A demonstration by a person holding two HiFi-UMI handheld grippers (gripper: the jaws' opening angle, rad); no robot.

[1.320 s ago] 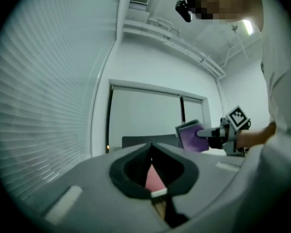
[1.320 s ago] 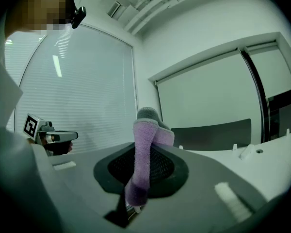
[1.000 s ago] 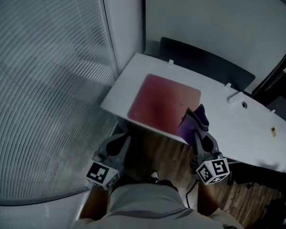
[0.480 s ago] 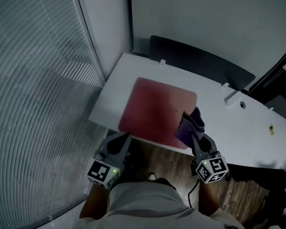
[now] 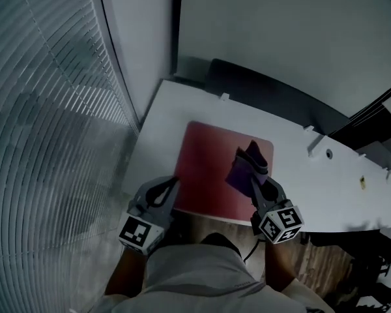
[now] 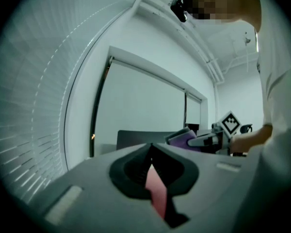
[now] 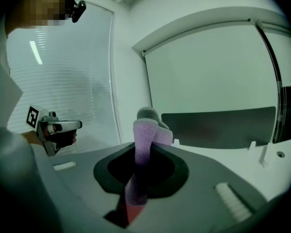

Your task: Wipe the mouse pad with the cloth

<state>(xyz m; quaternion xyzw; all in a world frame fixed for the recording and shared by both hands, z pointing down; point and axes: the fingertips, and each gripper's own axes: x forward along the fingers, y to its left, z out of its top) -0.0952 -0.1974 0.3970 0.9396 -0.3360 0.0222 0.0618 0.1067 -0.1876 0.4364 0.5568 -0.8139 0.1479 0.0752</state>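
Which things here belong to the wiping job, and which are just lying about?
In the job: red mouse pad, purple cloth, right gripper clamped on the cloth, white desk under the pad.
Just there: left gripper, shut and empty; small yellow item on the desk; dark panel behind it.

The red mouse pad point(image 5: 205, 168) lies flat at the desk's point(image 5: 169, 109) front edge. The bunched purple cloth point(image 5: 238, 173), pinched in the right gripper point(image 5: 254, 169), is over its right part.
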